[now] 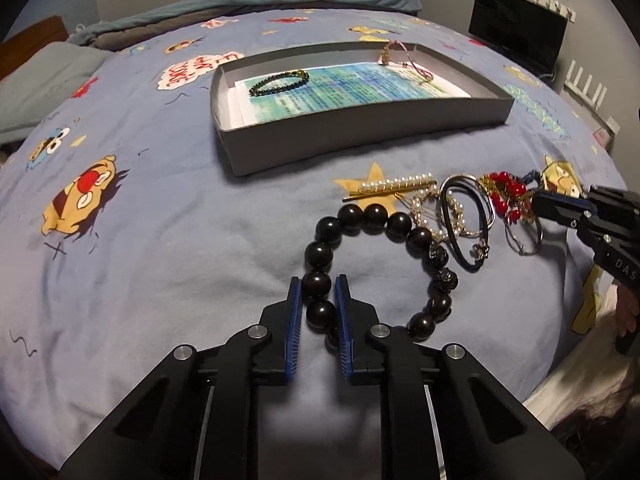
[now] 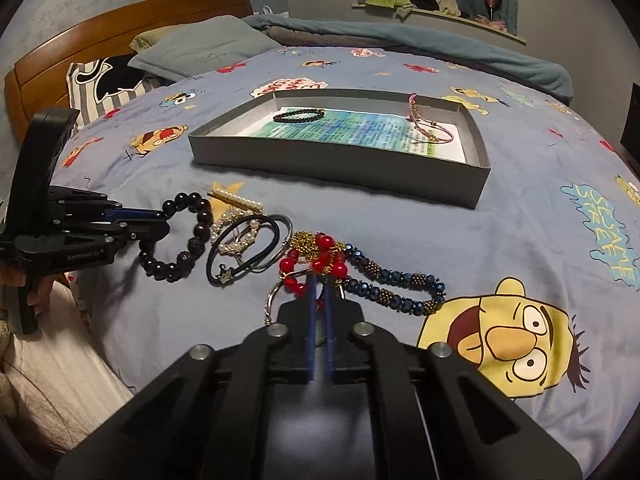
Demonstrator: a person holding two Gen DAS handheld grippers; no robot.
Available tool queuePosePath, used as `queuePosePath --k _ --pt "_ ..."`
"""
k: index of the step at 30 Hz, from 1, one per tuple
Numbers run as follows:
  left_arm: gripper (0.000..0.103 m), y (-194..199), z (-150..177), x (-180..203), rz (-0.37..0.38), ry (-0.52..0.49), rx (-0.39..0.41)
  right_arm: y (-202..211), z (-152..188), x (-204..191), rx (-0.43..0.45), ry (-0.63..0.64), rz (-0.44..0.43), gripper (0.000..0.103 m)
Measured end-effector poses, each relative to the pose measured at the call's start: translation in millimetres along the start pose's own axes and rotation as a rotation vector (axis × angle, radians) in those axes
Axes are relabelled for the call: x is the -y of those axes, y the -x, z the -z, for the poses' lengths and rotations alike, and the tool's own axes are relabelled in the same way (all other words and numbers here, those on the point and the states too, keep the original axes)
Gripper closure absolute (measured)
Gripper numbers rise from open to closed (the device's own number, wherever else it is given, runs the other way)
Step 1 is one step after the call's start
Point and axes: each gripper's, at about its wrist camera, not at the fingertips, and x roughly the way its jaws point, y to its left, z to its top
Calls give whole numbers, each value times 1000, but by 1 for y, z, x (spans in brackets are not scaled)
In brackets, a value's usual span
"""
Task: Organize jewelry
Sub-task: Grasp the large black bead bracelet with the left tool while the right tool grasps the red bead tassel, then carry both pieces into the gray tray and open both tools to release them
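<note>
Two hand-held grippers work over a bed (image 1: pixel 160 240) covered by a blue cartoon-print sheet. The left hand-held gripper (image 1: pixel 319 286) pinches one large bead of the black bead bracelet (image 1: pixel 376 216), its blue pads (image 1: pixel 295 300) pressed on either side; the rest of the loop lies flat on the sheet. The right hand-held gripper (image 2: pixel 319 280) is pressed together on the red bead bracelet (image 2: pixel 326 254), which is tangled with gold chain and a blue bead bracelet (image 2: pixel 394 280) stretching toward the right edge of the bed. Between the two held pieces lie a pearl hair clip (image 2: pixel 240 202), a pearl bracelet (image 2: pixel 236 236), a black cord with a star charm (image 2: pixel 248 256) and a metal ring (image 1: pixel 524 240), all overlapping. Nearer the middle of the bed stands a shallow grey box (image 1: pixel 360 144) lined with a printed sheet; a dark bead bracelet (image 1: pixel 278 82) lies at its left end and a pink cord bracelet (image 2: pixel 430 126) at its right end.
</note>
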Motion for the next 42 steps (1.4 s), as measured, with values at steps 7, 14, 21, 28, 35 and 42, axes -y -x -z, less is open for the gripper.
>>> queuePosePath --k 7,14,21,28,35,42 --pt "88 24 -1 4 -13 -29 123 16 -4 -5 80 24 1 103" --pt "88 48 -5 10 -25 -64 230 32 -17 -2 151 0 2 103" --pt "88 64 -14 10 -9 -72 275 46 -36 -6 190 21 32 103" --pt "88 88 -35 12 -19 -108 327 66 -67 -13 223 64 58 103" --pt "88 109 -65 11 -30 -109 392 80 -95 -6 253 45 59 103" --pt "88 110 -71 13 -22 -100 401 81 -105 5 262 14 62 103"
